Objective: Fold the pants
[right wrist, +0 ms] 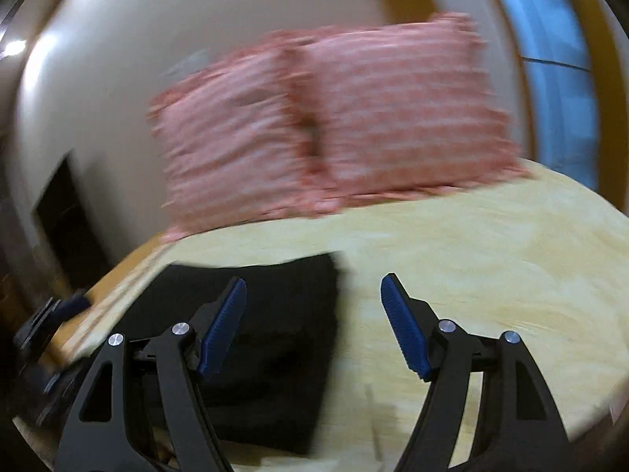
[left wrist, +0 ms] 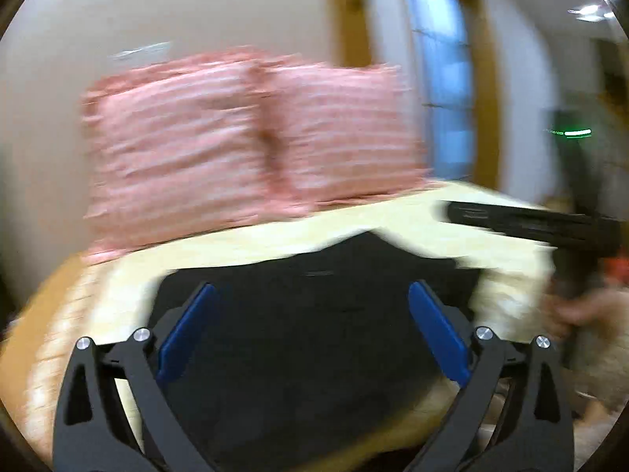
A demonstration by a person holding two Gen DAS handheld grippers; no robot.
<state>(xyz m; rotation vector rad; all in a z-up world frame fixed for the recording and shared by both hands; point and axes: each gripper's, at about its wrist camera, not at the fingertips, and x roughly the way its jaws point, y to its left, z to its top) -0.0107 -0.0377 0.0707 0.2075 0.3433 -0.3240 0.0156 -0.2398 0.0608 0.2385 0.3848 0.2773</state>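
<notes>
Black pants [left wrist: 314, 314] lie folded into a compact rectangle on the bed [right wrist: 491, 255], just ahead of the left tool [left wrist: 310, 328], left of the right tool [right wrist: 314, 324]. Both tools gape empty; folding looks essentially complete.

The pants [left wrist: 314, 314] are black, folded into a flat, compact block lying on the pale yellow bed [left wrist: 354, 232]. They sit directly ahead of and beneath the left gripper [left wrist: 312, 326], spanning the gap between its spread fingers. From the right gripper [right wrist: 314, 326] they lie low and to its left, edges fairly straight.
</notes>
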